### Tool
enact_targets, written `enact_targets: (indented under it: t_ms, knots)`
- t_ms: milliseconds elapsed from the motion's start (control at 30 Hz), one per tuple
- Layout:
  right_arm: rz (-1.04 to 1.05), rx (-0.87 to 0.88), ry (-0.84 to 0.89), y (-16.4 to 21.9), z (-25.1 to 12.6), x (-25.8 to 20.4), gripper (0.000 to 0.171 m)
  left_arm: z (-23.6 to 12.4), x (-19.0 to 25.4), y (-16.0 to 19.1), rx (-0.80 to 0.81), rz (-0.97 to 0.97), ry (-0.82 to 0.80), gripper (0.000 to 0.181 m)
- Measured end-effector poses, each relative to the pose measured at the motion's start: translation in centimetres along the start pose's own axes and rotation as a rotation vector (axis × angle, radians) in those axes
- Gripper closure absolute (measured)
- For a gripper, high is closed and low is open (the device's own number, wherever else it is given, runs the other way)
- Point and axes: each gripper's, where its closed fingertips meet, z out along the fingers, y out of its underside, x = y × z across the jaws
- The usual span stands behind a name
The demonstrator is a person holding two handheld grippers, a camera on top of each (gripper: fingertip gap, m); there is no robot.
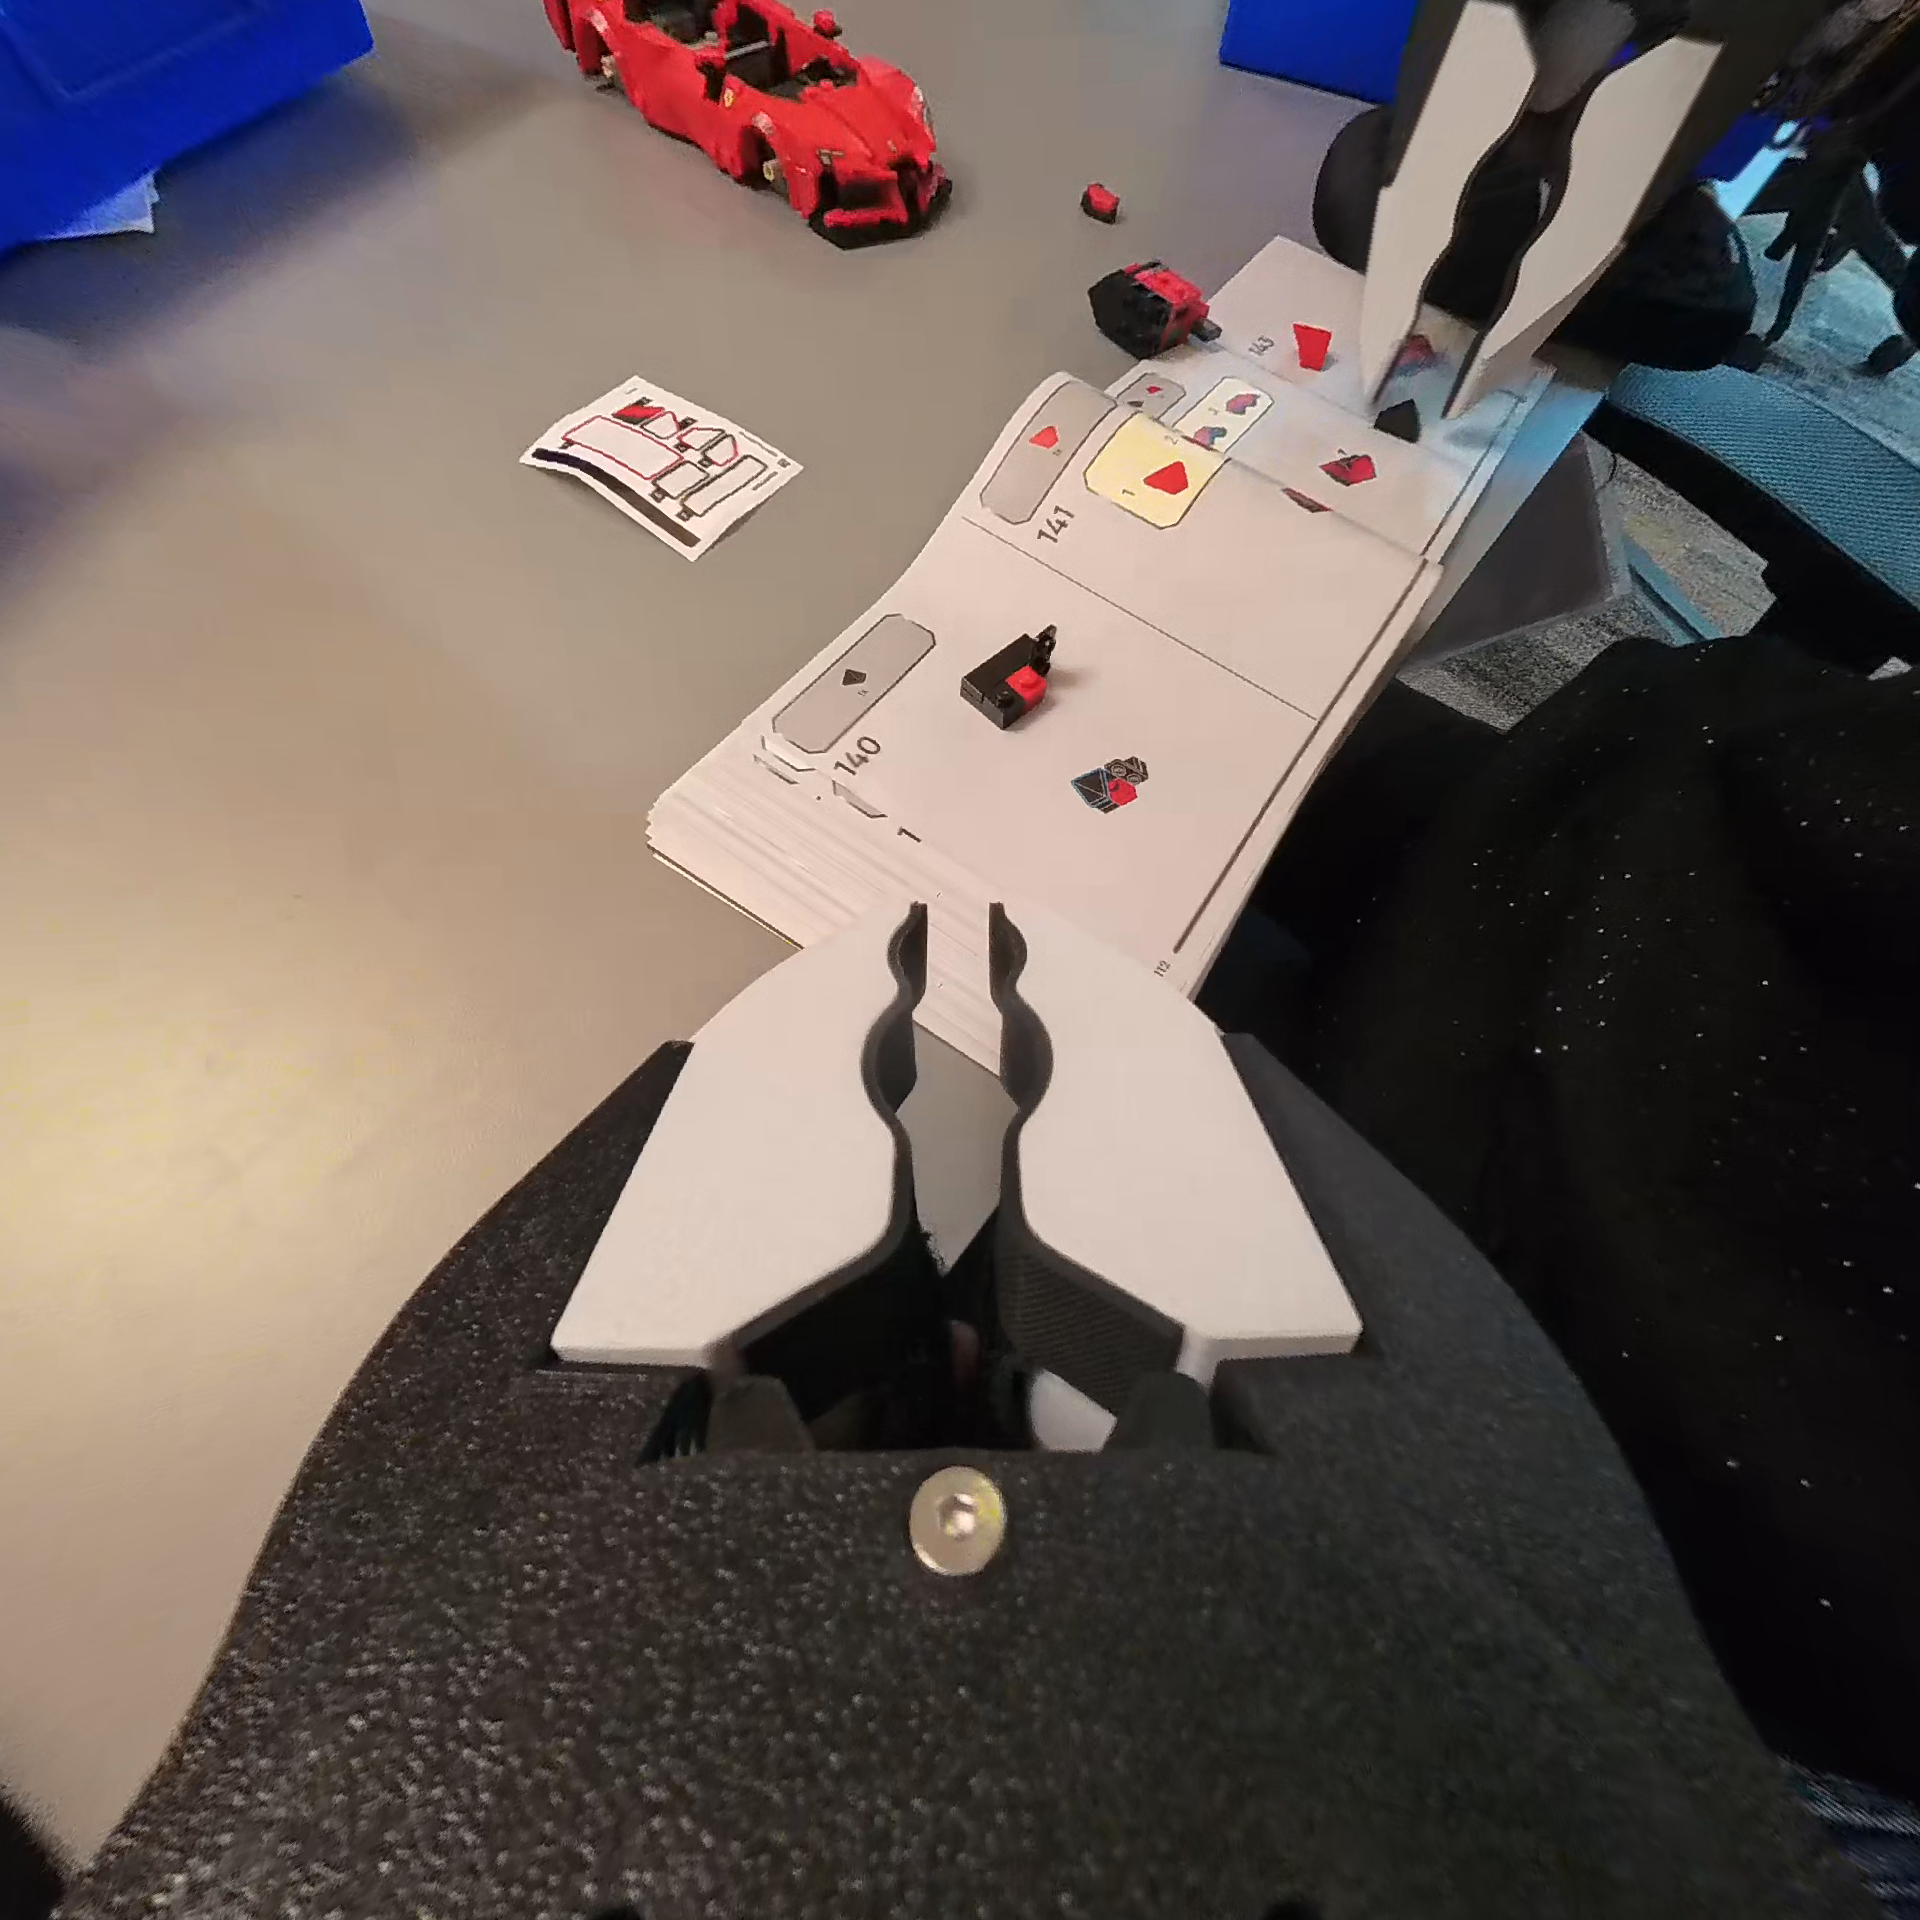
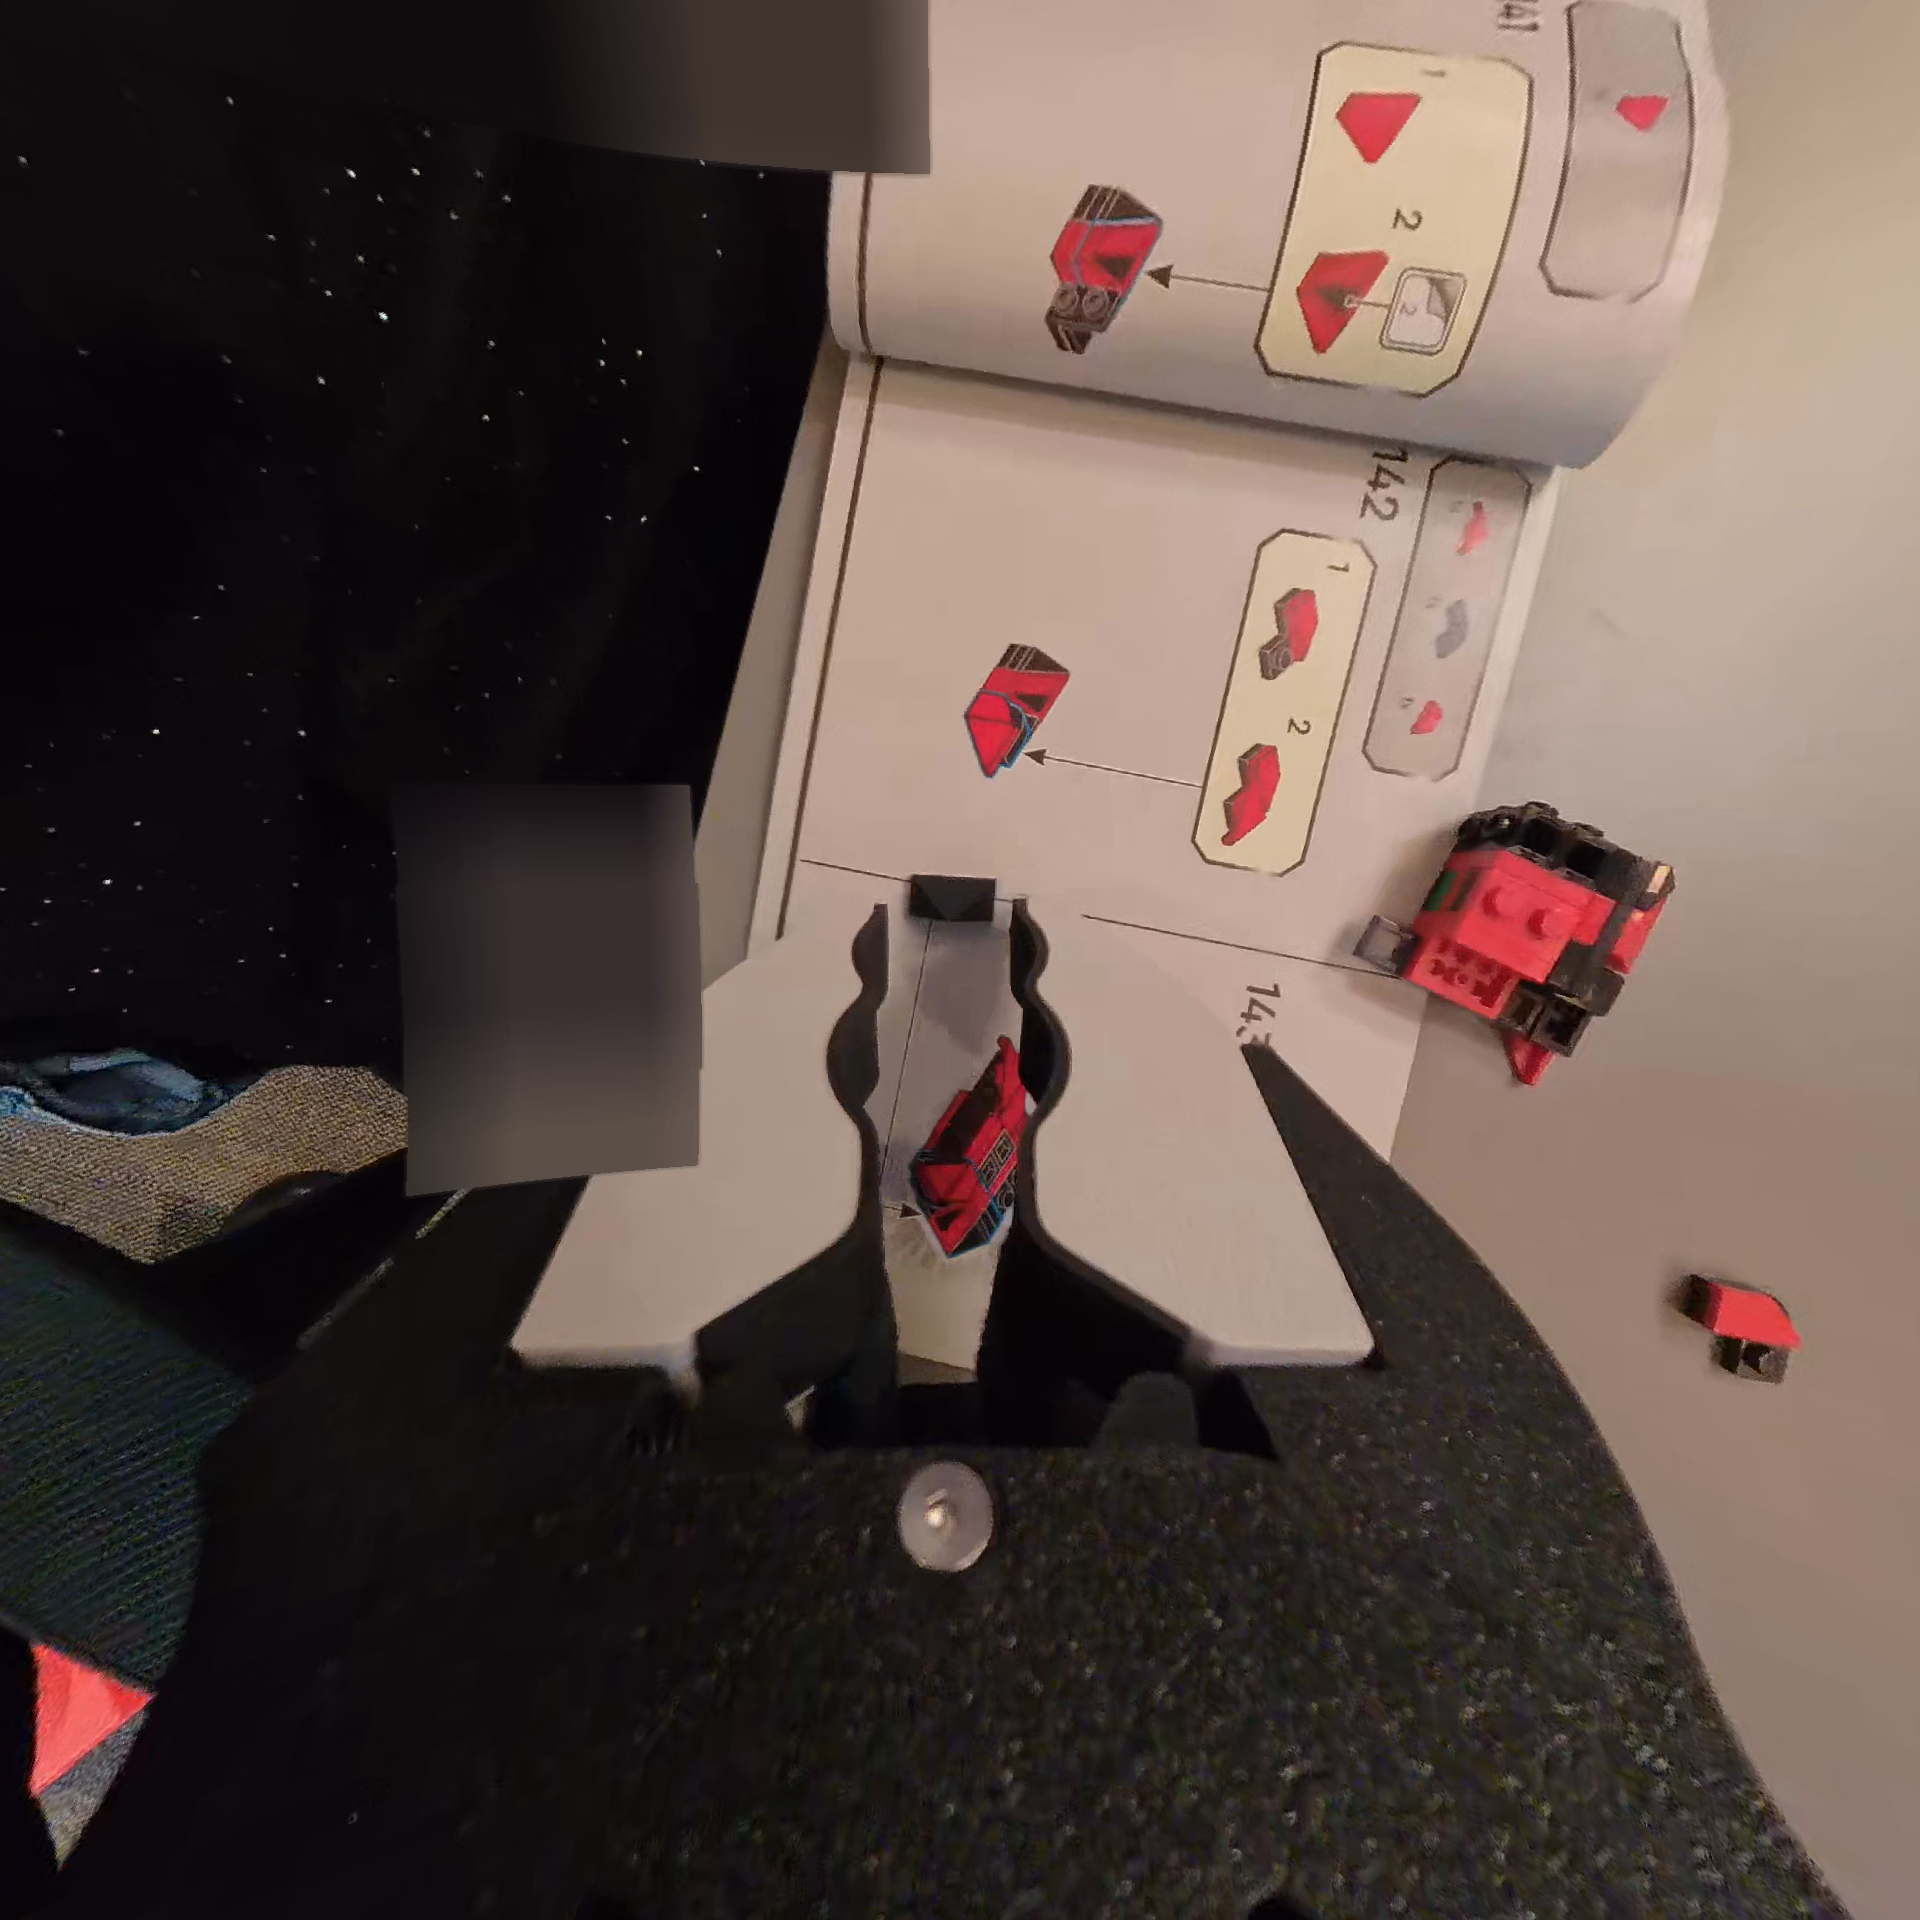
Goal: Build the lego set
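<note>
Though the red car point(image 1: 764, 109) far off on the desk point(image 1: 312, 675) looks nearly whole in body, I judge work remains: one instruction booklet point(image 1: 1091, 665) lies open at late steps, and loose parts wait. Counted: one sticker sheet point(image 1: 661, 465), one red-and-black sub-assembly point(image 2: 1527, 925) at the booklet's edge, one small black-and-red assembly point(image 1: 1006, 686) on the page, one tiny red-and-black piece point(image 2: 1740, 1325), one small black brick point(image 2: 952, 896). The right claw point(image 2: 948, 914) is slightly open, tips beside that brick, holding nothing; the left claw point(image 1: 954, 914), narrowly parted, is empty.
</note>
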Motion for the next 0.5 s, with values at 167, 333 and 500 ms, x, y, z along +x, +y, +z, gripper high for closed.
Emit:
enact_targets:
  t_ms: [167, 333, 500]
  knots:
    - [0.017, 0.008, -0.011, 0.05, 0.41, -0.07, 0.152, 0.28, -0.18, 0.32, 0.004, -0.01, 0.011, 0.17]
    - [0.024, 0.025, -0.003, -0.1, 0.56, 0.04, 0.156, 0.18, -0.37, 0.77, 0.006, -0.017, 0.007, 0.17]
    - [0.031, 0.03, 0.02, -0.1, 0.56, 0.02, 0.156, -0.19, -0.59, 0.73, 0.023, -0.015, -0.006, 0.17]
